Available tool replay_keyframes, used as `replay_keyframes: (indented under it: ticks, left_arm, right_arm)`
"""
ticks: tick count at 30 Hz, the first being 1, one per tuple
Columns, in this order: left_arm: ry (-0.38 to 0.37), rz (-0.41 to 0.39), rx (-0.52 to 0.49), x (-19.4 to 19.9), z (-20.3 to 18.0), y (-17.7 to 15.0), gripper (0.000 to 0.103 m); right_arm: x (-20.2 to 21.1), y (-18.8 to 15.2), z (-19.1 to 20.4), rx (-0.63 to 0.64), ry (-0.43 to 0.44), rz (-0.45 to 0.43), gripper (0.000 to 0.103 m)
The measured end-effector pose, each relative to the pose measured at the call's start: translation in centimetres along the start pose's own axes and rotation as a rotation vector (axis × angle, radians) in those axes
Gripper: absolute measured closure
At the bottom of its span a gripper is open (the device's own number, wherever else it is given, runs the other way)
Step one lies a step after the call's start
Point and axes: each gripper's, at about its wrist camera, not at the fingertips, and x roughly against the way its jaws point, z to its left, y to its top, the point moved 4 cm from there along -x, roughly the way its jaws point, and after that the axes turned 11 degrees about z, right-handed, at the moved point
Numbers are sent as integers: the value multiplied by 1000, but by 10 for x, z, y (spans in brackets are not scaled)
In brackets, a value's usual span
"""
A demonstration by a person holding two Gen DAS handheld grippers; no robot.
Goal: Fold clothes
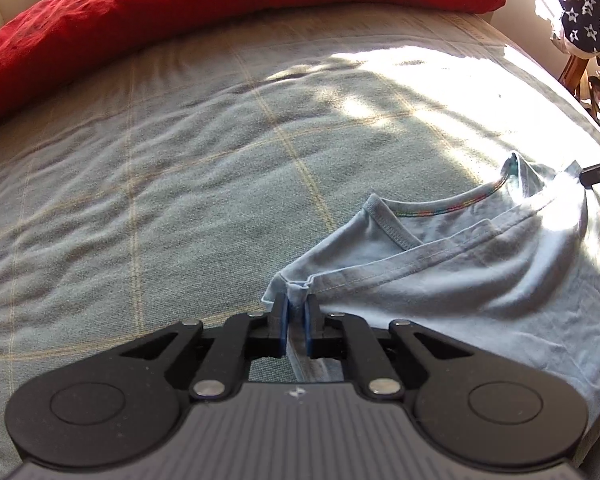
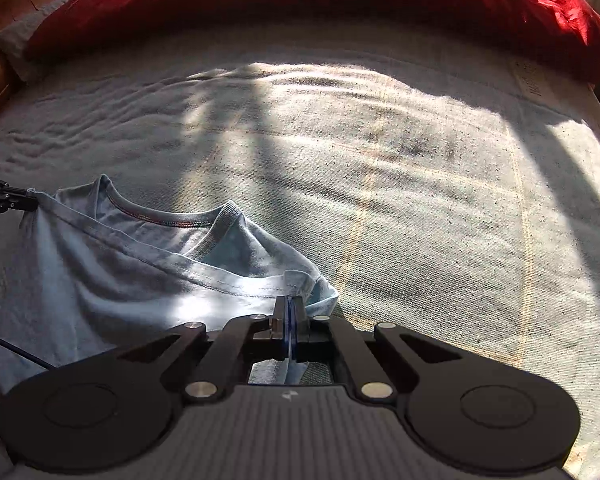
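Note:
A light blue T-shirt [image 1: 480, 280] with a rainbow-stitched neckline lies on the grey checked bedspread [image 1: 160, 184], its lower part doubled up over the chest. My left gripper [image 1: 296, 308] is shut on the bunched left corner of the shirt. In the right wrist view the same T-shirt [image 2: 112, 268] spreads to the left, and my right gripper [image 2: 290, 308] is shut on its right corner, cloth pinched between the blue pads. Each gripper's tip shows at the far edge of the other view, the right gripper [image 1: 598, 172] and the left gripper [image 2: 8, 200].
A red duvet [image 1: 204, 12] is heaped along the far side of the bed, seen again as the red duvet [image 2: 320, 4]. A dark star-patterned cloth [image 1: 588, 12] hangs over a wooden chair at the right. Sunlight patches fall across the bedspread [image 2: 400, 168].

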Motion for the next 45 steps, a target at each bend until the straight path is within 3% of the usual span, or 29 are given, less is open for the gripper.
replay_keyframes:
  ticks: [4, 13, 16, 19, 22, 24, 27, 30, 33, 34, 36, 39, 41, 45]
  left_arm:
    - [-1, 9, 33, -11, 5, -1, 96]
    - [-2, -145, 64, 17, 2, -14, 96]
    - [15, -100, 82, 5, 5, -15, 90]
    - [44, -37, 118, -7, 11, -15, 91]
    - [77, -59, 144, 3, 18, -17, 77]
    - [77, -84, 149, 15, 18, -16, 75]
    - [-13, -84, 90, 26, -4, -13, 73]
    - [-137, -55, -12, 23, -44, -9, 70]
    - [-256, 12, -77, 1, -78, -10, 69]
    - [-272, 32, -93, -8, -85, -10, 69]
    - [-253, 48, -124, -24, -90, -9, 69]
    - [-193, 8, -165, -32, -87, -4, 68]
    - [-149, -11, -139, -26, -79, 4, 70]
    - [-166, -19, -134, -3, -71, 1, 69]
  right_arm:
    - [-9, 1, -4, -1, -12, 12, 102]
    - [5, -8, -5, -22, -49, -47, 102]
    - [-3, -11, -9, -49, -57, -30, 101]
    - [-10, -12, -12, -53, -77, -5, 98]
    - [-2, -11, -10, -47, -101, -18, 90]
    - [9, -10, -4, -24, -108, -38, 88]
    - [15, -6, 21, 32, -9, -46, 79]
    - [3, 0, 53, 93, 122, -21, 78]
    - [-33, 6, 87, 135, 288, 84, 73]
    - [-45, 7, 94, 150, 300, 104, 73]
    - [-60, 11, 98, 172, 274, 109, 73]
    - [-63, 23, 90, 139, 247, 68, 76]
    - [-57, 31, 81, 93, 219, 32, 75]
    - [-37, 25, 88, 137, 239, 42, 68]
